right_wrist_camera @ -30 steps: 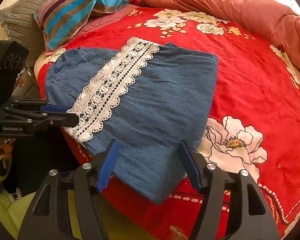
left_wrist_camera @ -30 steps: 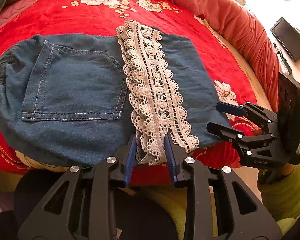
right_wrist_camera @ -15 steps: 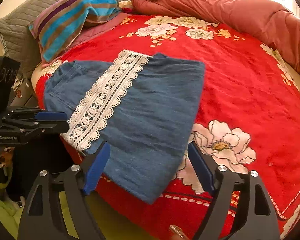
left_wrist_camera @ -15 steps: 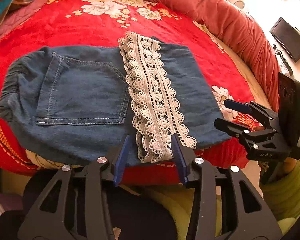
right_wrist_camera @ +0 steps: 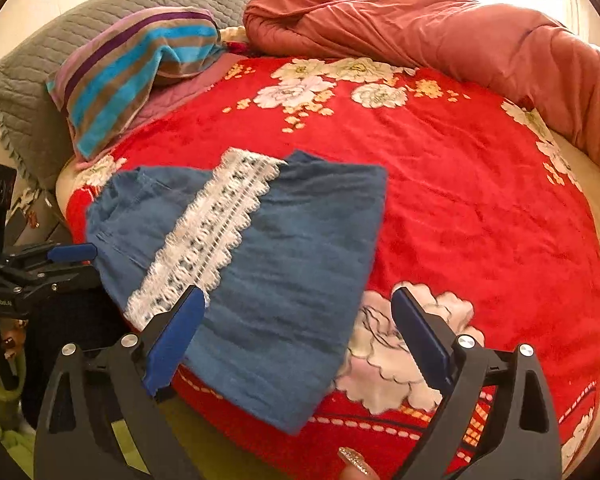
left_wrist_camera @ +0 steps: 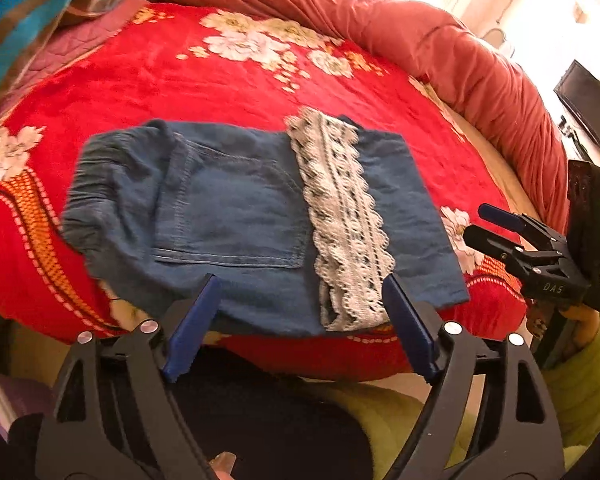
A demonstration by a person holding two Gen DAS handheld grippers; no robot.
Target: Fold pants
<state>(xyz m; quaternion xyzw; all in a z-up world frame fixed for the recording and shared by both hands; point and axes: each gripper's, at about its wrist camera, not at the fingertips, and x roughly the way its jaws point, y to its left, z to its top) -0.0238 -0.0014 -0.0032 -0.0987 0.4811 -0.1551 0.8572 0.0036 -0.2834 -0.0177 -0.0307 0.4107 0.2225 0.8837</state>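
Denim pants (left_wrist_camera: 236, 216) folded flat, scalloped lace strip (left_wrist_camera: 344, 216), plush red blanket (left_wrist_camera: 180, 76).

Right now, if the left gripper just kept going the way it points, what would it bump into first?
Probably the folded denim pants on the red blanket, near their lace strip. The open left gripper points down at their near edge; depth is uncertain.
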